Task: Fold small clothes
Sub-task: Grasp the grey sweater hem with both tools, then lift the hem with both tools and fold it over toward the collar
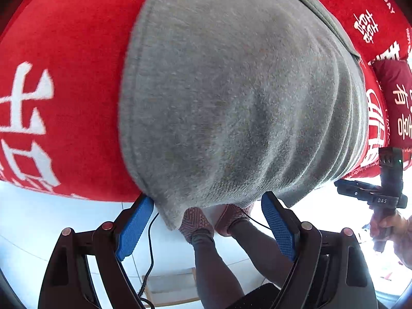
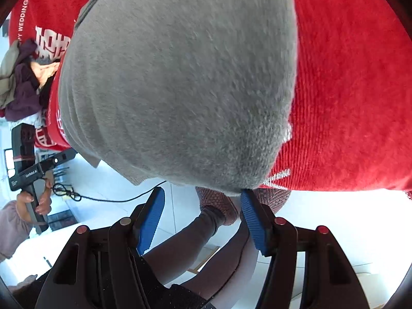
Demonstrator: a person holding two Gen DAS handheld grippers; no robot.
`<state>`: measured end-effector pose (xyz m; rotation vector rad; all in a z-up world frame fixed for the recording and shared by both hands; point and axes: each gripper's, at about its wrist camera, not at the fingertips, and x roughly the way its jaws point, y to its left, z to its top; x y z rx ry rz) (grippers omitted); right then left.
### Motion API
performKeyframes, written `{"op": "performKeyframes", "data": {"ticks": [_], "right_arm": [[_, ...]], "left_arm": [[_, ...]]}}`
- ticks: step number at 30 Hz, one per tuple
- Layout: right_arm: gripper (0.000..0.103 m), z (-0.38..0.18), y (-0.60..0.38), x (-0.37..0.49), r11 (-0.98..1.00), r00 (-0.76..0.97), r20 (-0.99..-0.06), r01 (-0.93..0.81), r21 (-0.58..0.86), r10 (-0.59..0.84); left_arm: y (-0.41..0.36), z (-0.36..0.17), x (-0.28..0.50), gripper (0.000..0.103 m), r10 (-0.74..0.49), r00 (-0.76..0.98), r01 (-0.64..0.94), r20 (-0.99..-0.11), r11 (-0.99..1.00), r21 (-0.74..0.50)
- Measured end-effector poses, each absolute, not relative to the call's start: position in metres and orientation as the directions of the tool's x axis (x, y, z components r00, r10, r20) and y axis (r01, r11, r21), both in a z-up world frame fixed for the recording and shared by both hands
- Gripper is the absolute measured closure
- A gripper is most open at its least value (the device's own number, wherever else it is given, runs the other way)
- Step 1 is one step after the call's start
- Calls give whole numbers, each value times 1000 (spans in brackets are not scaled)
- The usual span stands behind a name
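Left wrist view: the left tongs hang released, blue pads spread wide, above the near hem of a grey knit garment spread on a counter draped in a red cloth with white lettering. One pad sits just beside the hem's corner, which overhangs the counter edge; nothing is gripped. The person's legs and patterned slippers show below.

Right wrist view: the right tongs are likewise released, straddling the garment's other near corner without pinching it. A heap of other clothes waits at the counter's far left.

The grey piece appears laid flat, with no fold visible in either view; that and the heap remain.
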<state>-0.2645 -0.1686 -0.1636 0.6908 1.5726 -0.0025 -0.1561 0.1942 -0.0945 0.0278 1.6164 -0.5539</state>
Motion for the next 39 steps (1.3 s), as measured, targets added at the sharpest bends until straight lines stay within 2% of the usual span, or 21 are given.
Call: {"op": "performKeyframes", "data": {"ticks": [9,16,17,18,20,21,23,24,25,30,39], "right_arm": [[37,-175,-176,-274,814,50,-899,405,416,434],[36,-179,-163,-266,760,78,-827,354,545,557],[36,-180,-162,-264,747,85,-816,357,560,571],[36,-180,-160,-263,729,101,-802,363,580,588],[36,-178,-160,-262,701,129,-786,381,602,605],[39,-179,-160,-265,685,139,-779,398,610,612],[57,-181,-164,-272,635,158,-771,478,607,617],[85,-183,-166,-275,612,163,-772,519,597,614],[88,-185,-171,-278,589,167,-776,561,582,608],[89,-169,-168,-291,525,235,-738,570,632,633],[89,-107,-163,-293,409,411,-644,527,745,645]], "left_arm": [[197,-105,-162,17,-304,-146,347,-941,875,-337],[188,-118,-166,19,-331,-174,340,-927,864,-372],[188,-120,-168,29,-334,-180,341,-925,861,-377],[189,-122,-169,35,-335,-190,339,-923,860,-382],[189,-122,-168,64,-358,-217,329,-908,849,-413],[188,-123,-168,70,-367,-229,331,-902,842,-426],[184,-123,-168,91,-382,-246,344,-891,825,-449],[182,-123,-167,91,-388,-252,349,-886,818,-458],[181,-122,-167,91,-392,-253,348,-885,816,-461],[188,-101,-161,92,-465,-248,307,-850,794,-524],[195,-33,-131,92,-618,-172,298,-767,710,-639]]}}
